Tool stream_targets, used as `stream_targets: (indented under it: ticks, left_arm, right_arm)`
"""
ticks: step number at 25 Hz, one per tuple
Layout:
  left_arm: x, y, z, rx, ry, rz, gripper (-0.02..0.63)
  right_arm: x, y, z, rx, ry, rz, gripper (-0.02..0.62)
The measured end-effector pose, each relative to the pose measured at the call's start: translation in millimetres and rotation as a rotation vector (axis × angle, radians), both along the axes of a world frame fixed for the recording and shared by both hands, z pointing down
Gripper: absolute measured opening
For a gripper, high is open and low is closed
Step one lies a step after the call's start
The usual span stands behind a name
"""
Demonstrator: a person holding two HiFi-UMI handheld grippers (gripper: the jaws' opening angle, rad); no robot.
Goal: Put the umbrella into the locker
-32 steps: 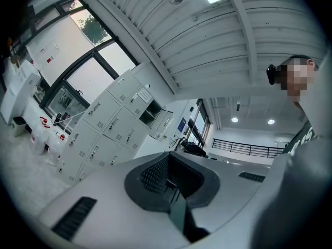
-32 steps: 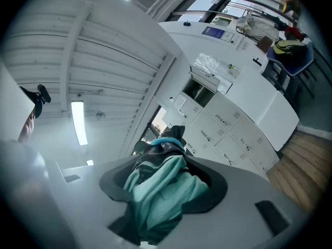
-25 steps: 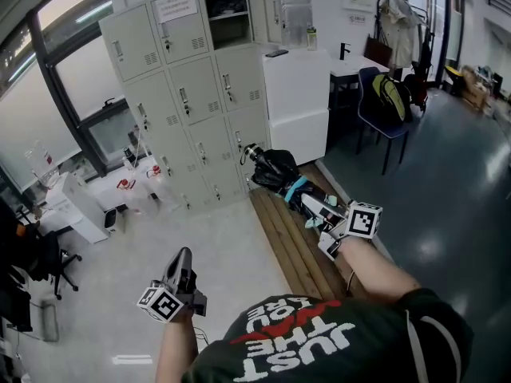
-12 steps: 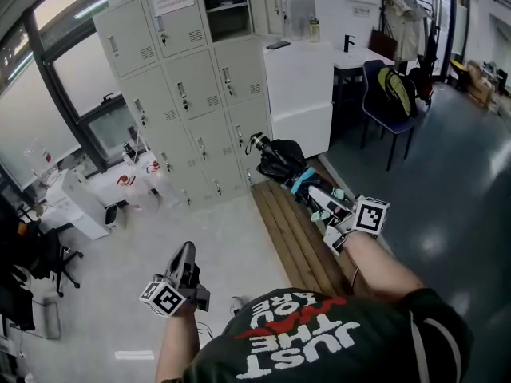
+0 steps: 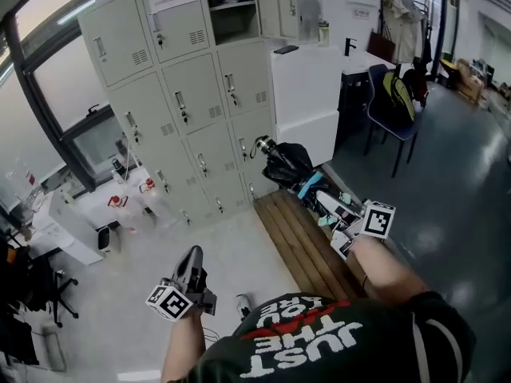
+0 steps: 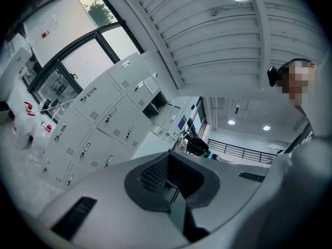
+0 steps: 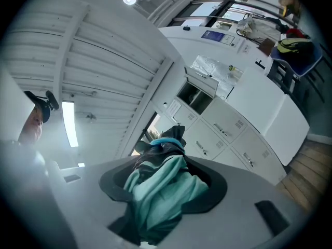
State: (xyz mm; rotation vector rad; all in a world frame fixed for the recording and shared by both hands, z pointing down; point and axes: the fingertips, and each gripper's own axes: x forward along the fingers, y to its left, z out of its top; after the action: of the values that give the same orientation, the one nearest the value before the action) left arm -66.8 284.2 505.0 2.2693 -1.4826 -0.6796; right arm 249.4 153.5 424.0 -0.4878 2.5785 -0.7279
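1. While the right gripper [image 5: 331,211] is clamped onto the umbrella [image 5: 297,170], the left gripper [image 5: 193,257] has nothing in it. Its jaws are pinched together into a point.
2. It's a folded umbrella, black with teal fabric and a light blue strap round it. The right gripper view shows the teal and black cloth [image 7: 161,191] bunched right between the jaws, so it's a proper grip.
3. The umbrella sticks out in the air over the wooden slatted bench [image 5: 297,250]. Its handle end [image 5: 260,145] points toward the grey lockers [image 5: 200,94], about level with the lower doors.
4. One locker compartment [image 5: 231,2] in the top row stands open, well above where the umbrella is. All the other doors I can see are closed.
5. The left gripper hangs over the pale floor [image 5: 120,294], well apart from the umbrella, pointing toward the lockers.
6. A white cabinet [image 5: 307,94] sits just right of the lockers, and a blue chair [image 5: 391,118] is further right.
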Motion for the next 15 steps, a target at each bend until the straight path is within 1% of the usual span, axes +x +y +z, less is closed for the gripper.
stream_targets:
  ticks: [4,6,9,12,15]
  left_arm:
    - [-76.5,-79.5,-2.2,0.010,0.000,0.067,0.009]
    - [-112.7,-114.8,-15.6,0.015,-0.027,0.094,0.009]
    - [-169.2,-159.9,-36.3,0.049,-0.072,0.110,0.009]
    - [-217.7,-195.9,-47.4,0.070,-0.074,0.108,0.009]
    - [-252.3,-224.0,-53.8,0.073,-0.066,0.108,0.009]
  right_arm:
    - [-78.6,-60.6,-6.1,0.009,-0.061,0.025,0.239]
    - [-115.9,-90.0,-15.1,0.008,-0.074,0.039,0.239]
    - [-165.9,-129.0,-32.3,0.027,-0.089,0.057,0.239]
    - [-202.3,-162.6,-41.1,0.028,-0.103,0.074,0.239]
    - [-224.3,-191.2,-45.4,0.026,-0.100,0.100,0.239]
